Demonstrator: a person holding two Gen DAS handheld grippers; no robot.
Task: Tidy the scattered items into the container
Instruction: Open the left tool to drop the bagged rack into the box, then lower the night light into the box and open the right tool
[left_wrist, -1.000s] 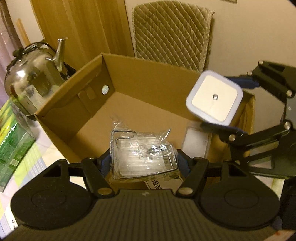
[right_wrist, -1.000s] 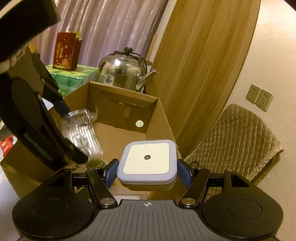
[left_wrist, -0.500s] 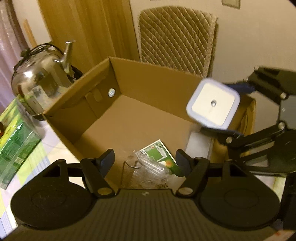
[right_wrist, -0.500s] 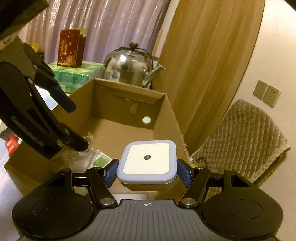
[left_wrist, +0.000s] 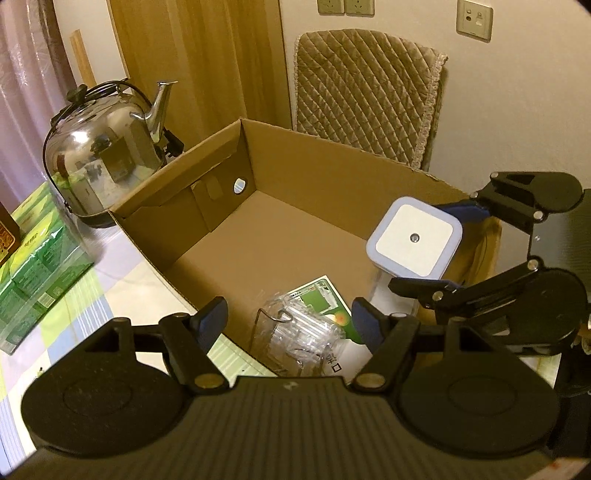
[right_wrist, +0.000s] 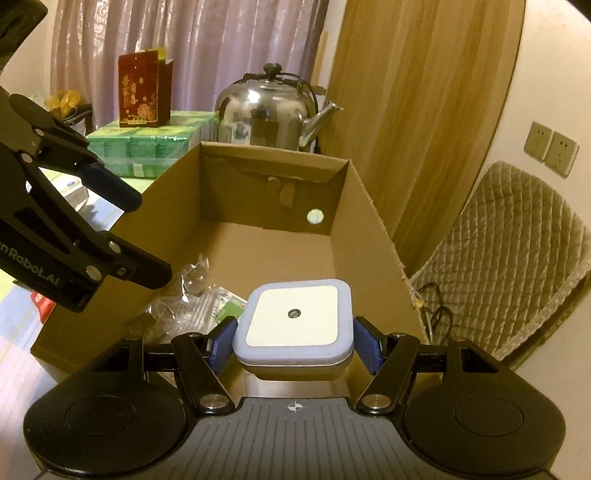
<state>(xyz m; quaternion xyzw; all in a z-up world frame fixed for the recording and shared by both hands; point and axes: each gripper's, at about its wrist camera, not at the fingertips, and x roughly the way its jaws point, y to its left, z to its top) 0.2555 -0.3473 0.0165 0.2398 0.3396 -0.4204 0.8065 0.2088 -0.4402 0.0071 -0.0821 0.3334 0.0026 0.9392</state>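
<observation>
R gripper (right_wrist: 293, 343) pinching square night-light (right_wrist: 295, 317) over cardboard box (left_wrist: 332, 173), near its 3 o'clock wall. L gripper (left_wrist: 288, 321) fingers spread, nothing between; plastic packet (left_wrist: 299, 332) lies on box floor, 6 o'clock. Best: lower light toward bare floor at 12, then let go gently.

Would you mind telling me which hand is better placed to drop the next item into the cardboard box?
The right: its tongs grip the square white device above the cardboard box, while the left tongs are open and empty.
</observation>
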